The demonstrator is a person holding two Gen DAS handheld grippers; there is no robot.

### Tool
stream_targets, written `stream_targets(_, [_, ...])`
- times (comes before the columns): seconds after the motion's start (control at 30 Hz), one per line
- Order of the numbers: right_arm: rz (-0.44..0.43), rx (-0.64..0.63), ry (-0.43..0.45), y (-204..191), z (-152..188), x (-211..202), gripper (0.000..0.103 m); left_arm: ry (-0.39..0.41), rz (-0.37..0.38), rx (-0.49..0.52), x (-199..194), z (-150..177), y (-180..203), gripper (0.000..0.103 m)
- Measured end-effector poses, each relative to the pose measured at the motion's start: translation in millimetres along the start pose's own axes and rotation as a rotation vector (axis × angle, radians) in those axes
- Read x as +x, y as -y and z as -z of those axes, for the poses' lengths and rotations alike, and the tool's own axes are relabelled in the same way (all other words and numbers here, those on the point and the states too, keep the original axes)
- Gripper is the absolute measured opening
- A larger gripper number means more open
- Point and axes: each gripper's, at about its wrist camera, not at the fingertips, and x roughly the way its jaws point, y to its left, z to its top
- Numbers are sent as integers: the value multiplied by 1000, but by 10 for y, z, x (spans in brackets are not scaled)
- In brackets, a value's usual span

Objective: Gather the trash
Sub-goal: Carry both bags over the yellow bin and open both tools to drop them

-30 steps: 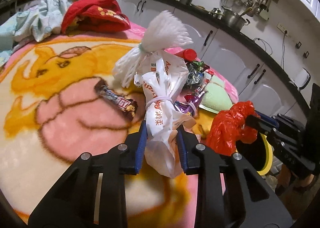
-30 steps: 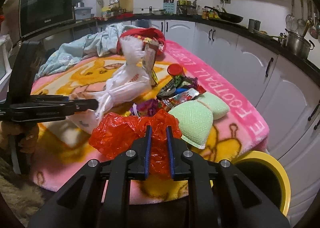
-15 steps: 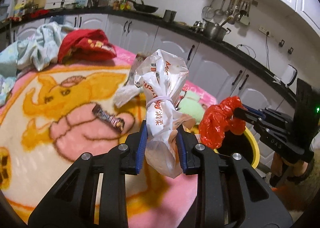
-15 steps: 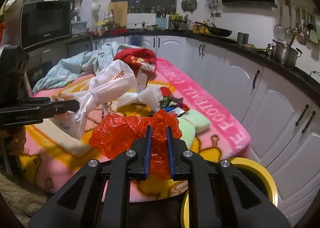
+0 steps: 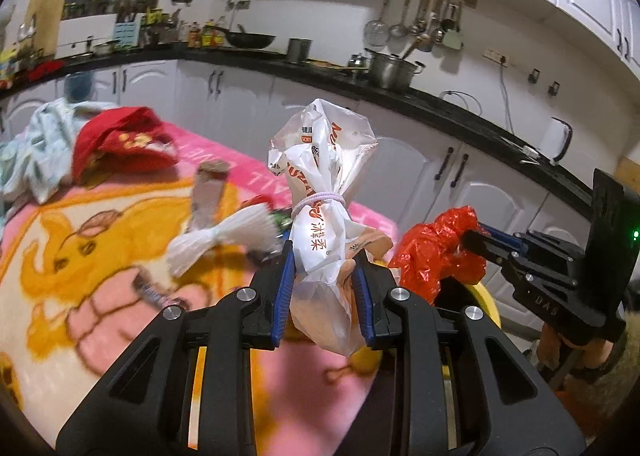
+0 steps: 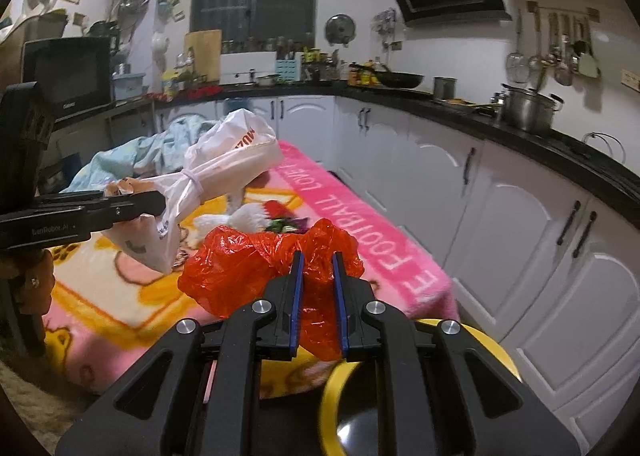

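My left gripper [image 5: 323,288] is shut on a white plastic bag [image 5: 320,191] tied with a band, held up above the table edge. It also shows in the right wrist view [image 6: 212,175]. My right gripper [image 6: 317,288] is shut on a crumpled red plastic bag [image 6: 256,268], held above the yellow-rimmed bin [image 6: 496,352]. In the left wrist view the red bag [image 5: 436,248] hangs over the bin [image 5: 490,304]. More wrappers [image 6: 286,223] and a white tied bag [image 5: 224,236] lie on the blanket.
A pink and yellow cartoon blanket [image 5: 80,264] covers the table. Red cloth [image 5: 120,143] and pale blue cloth [image 5: 36,151] lie at its far end. A cardboard piece [image 5: 208,191] stands near the wrappers. White kitchen cabinets [image 6: 500,207] run close along the right.
Both grippers have risen and pulled back from the table with their bags. The bin now sits closer under the red bag. The wrappers stay on the blanket.
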Motion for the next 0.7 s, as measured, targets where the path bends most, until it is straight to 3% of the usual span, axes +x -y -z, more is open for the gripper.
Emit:
stream_targets(0.37, [134,103,1,631,178,-271,13,-36,101,53,435,-128,485,21])
stream_targets(0.7, [233,160,-59,1077,572,-368,13,-95,175,84,811,-34,863,21])
